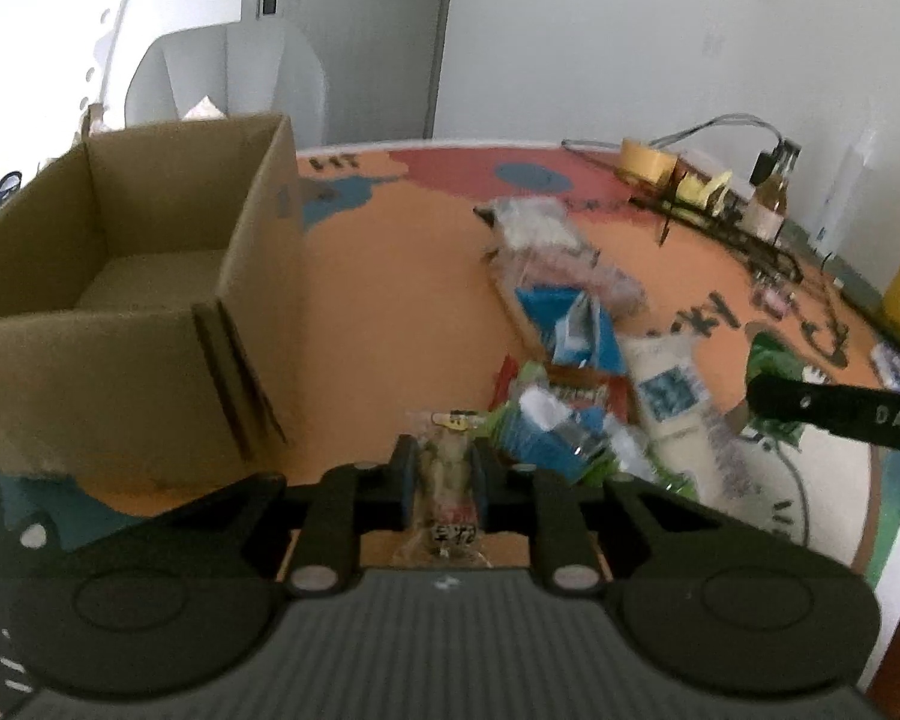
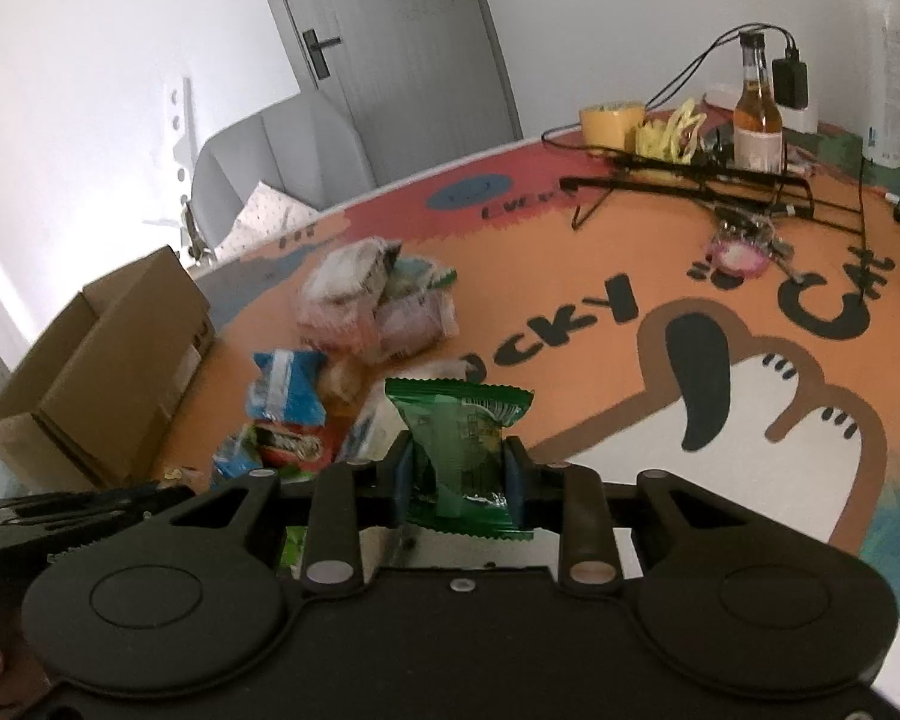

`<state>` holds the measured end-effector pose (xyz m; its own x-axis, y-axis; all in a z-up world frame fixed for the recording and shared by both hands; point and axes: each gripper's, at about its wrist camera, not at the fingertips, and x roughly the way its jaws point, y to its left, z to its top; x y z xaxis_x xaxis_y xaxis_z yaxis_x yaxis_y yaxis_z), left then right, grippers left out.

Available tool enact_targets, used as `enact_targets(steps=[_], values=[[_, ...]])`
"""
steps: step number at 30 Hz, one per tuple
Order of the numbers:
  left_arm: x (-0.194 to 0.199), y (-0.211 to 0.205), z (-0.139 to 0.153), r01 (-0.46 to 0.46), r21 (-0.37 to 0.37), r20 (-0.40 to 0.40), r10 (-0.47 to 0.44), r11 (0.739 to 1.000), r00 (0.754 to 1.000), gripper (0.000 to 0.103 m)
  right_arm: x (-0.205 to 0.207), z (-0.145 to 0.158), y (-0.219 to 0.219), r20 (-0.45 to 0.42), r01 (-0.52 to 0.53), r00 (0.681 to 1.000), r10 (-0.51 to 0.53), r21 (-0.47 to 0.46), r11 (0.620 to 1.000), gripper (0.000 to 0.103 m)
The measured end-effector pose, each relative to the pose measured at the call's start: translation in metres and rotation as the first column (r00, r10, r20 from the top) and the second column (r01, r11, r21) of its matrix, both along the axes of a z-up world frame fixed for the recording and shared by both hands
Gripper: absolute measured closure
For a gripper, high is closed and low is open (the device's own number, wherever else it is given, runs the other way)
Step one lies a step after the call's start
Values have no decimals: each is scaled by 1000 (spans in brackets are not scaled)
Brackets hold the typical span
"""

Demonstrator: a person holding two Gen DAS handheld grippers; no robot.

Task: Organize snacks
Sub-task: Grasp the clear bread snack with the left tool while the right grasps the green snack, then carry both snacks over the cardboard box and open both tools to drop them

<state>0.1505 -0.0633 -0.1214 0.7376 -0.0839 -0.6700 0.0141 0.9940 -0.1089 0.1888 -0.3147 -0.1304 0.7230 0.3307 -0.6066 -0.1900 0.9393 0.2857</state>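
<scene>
The left gripper pinches a clear-wrapped snack beside the open cardboard box, while the right gripper clamps a green packet above the snack pile on the table.

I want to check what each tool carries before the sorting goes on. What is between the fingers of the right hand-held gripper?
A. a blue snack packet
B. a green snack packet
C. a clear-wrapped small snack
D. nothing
B: in the right wrist view the right hand-held gripper is closed on a green snack packet, whose crimped top edge stands above the fingers.
</scene>
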Motion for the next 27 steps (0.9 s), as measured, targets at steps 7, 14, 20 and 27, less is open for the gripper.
enact_targets(steps=[7,14,20,27], values=[[-7,4,24,9,-12,62,-8,1000,998,85,-2,14,6,33,-9,999,8,28,1000,75],[-7,13,45,-1,-15,108,2,1000,994,85,0,27,22,55,-37,998,35,38,999,75],[-7,24,59,-15,-21,141,18,1000,990,85,4,38,36,65,-58,996,55,46,997,75],[-8,43,77,-37,-37,173,43,999,984,85,7,51,57,84,-90,993,86,53,995,75]])
